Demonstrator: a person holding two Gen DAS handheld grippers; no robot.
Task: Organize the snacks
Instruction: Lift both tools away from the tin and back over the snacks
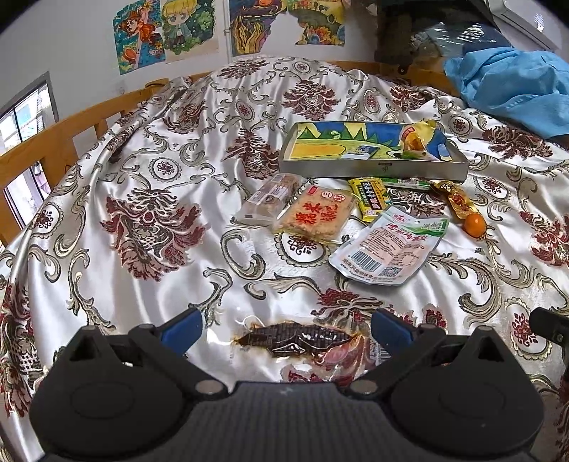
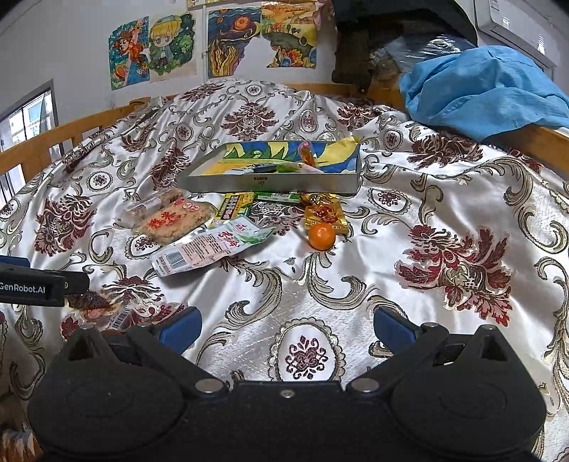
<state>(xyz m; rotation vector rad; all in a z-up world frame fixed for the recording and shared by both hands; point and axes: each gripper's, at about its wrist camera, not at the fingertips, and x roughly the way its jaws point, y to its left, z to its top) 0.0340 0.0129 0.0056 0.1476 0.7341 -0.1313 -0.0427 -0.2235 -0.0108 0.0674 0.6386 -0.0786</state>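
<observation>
A shallow grey tray [image 1: 373,168] [image 2: 266,183] with a painted bottom lies on the patterned satin cloth and holds a yellow snack pack [image 1: 418,138]. In front of it lie a rice-cake pack [image 1: 316,215] [image 2: 176,220], a clear cake pack [image 1: 268,199], a white pouch [image 1: 389,245] [image 2: 209,247], yellow-green packs [image 1: 371,197], a gold pack [image 1: 458,200] [image 2: 325,213] and a small orange [image 1: 474,224] [image 2: 322,236]. My left gripper [image 1: 284,328] stands open around a dark snack pouch [image 1: 295,339]. My right gripper [image 2: 284,327] is open over bare cloth.
A wooden rail [image 1: 53,138] runs along the left and back edges. A blue cloth [image 1: 512,85] [image 2: 483,89] is heaped at the back right. Drawings [image 1: 167,32] hang on the wall. The left gripper's body [image 2: 35,284] shows at the left edge of the right wrist view.
</observation>
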